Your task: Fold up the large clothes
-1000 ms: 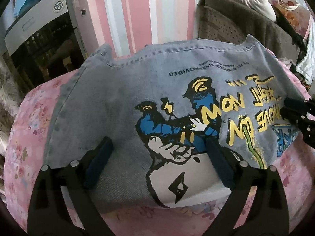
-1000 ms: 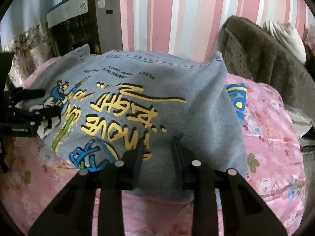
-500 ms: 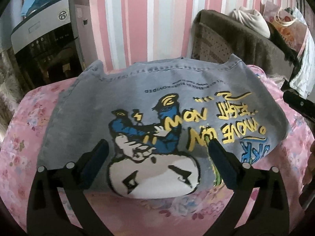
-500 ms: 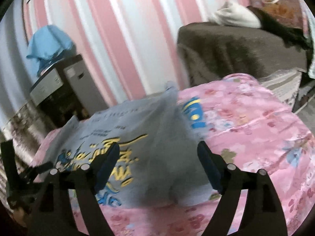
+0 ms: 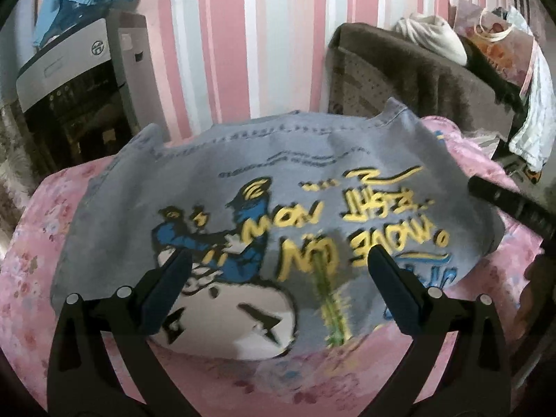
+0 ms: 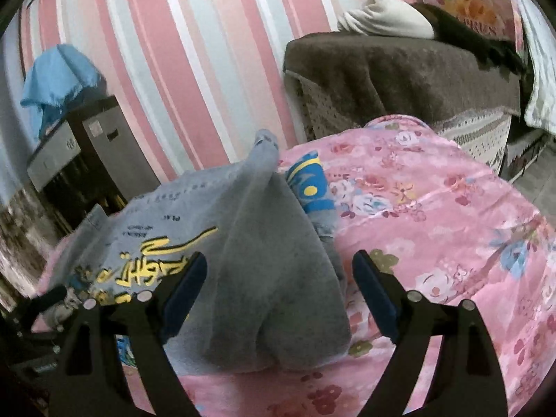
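right gripper point(image 6: 279, 278): jaws now spread wide, holding nothing; a second ago they were pinched on the grey denim garment point(image 6: 243, 250)'s near hem.
left gripper point(image 5: 278, 278): wide apart too, empty, same as earlier.
garment: lies folded on the pink floral bedspread point(image 6: 434, 226), printed back up, just ahead of and between both sets of fingers; right edge bunched (blue sleeve print peeks out beyond it).
meaning: the fold looks released, likely done or near it.
change: both views have pulled back and up.
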Tool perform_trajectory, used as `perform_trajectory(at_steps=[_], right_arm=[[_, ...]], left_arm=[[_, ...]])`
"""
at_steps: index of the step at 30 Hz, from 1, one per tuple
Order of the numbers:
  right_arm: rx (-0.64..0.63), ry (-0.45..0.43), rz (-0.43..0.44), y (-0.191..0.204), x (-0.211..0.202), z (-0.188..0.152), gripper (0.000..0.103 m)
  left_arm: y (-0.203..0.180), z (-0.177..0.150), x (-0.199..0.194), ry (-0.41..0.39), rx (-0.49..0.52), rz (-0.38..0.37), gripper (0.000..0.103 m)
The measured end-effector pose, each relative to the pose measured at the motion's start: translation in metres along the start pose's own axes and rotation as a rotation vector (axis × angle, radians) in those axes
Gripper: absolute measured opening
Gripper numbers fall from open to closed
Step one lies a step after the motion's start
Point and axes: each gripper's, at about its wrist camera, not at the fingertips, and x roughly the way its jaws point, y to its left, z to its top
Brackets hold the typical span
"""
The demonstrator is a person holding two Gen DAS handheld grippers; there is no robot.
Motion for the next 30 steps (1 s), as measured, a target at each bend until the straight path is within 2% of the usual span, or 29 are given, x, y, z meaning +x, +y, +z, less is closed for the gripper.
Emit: perform_trajectory(at_steps=[3,7,8,11,13,14,15,16,19,26,30], right_arm=[[-0.018,0.006,-0.008,0.002,0.002,-0.001,0.087],[-0.029,-0.002,-0.046,0.0,0.001,0.0,0.087],[-0.025,-0.003,-0.049,-0.001,0.002,0.0,0.087],[0.005,-0.001,-0.047,-0.007,0.002,0.001,0.087],[0.013,0.003,-0.044,-0.01,0.004,0.001,0.087],[0.014,0.009,-0.044,-0.01,0.005,0.0,0.087],[0.013,0.012,-0.043,-0.011,0.005,0.0,0.087],[0.011,0.017,-0.044,-0.011,0.006,0.0,0.088],[0.002,0.048,-0.043,-0.01,0.01,-0.002,0.088],[0.125,0.166,0.03,-0.026,0.007,-0.013,0.088],[0.144,0.215,0.044,-0.026,0.004,-0.023,0.087]], left_arm=[[-0.006,0.004,0.006,-0.013,-0.009,-0.01,0.1],[-0.009,0.001,0.023,0.038,-0.029,-0.069,0.099],[-0.01,-0.001,0.025,0.037,-0.026,-0.058,0.097],[-0.012,-0.001,0.023,0.008,-0.014,-0.026,0.071],[-0.006,0.0,0.019,-0.021,-0.045,-0.038,0.042],[-0.002,0.001,0.018,-0.028,-0.066,-0.081,0.036],[0.0,0.0,0.018,-0.03,-0.079,-0.099,0.024],[0.002,-0.001,0.019,-0.032,-0.086,-0.095,0.021],[-0.002,-0.002,0.031,0.018,-0.062,-0.072,0.021],[-0.005,-0.002,0.034,0.038,-0.047,-0.061,0.023],[-0.006,-0.002,0.034,0.04,-0.038,-0.055,0.024]])
